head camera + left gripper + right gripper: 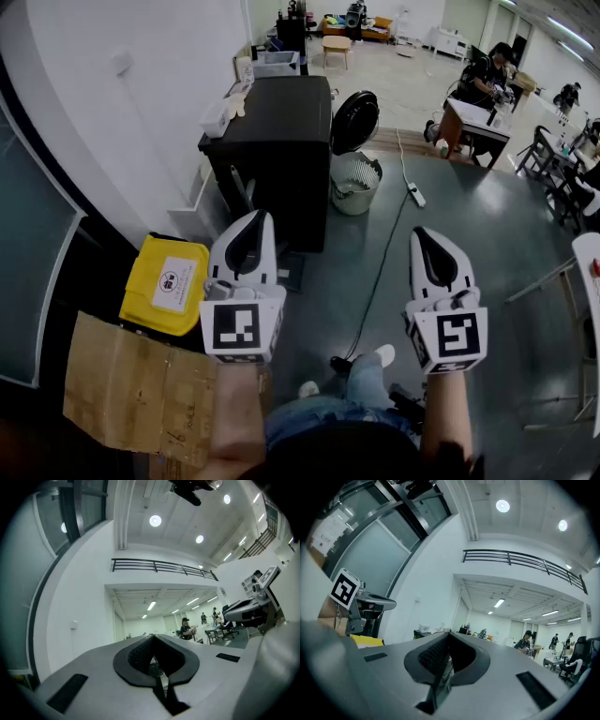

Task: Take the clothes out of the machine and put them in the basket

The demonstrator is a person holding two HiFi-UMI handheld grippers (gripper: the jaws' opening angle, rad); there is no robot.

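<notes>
The head view shows a black box-shaped machine (281,155) ahead of me, its round dark door (354,122) swung open on the right side. A pale mesh basket (355,184) stands on the floor just below that door. No clothes are plainly visible. My left gripper (254,220) is held level in front of me, shut and empty, pointing at the machine's near corner. To its right, my right gripper (422,234) is also shut and empty over the bare floor. Both gripper views show closed jaws, the left gripper (153,638) and the right gripper (448,637), with nothing between them.
A yellow box (167,281) and flattened cardboard (141,389) lie at the left by the wall. A white power strip (415,195) with a black cable runs across the floor. A person (483,75) sits at a desk far right. A white table edge (588,281) stands at the right.
</notes>
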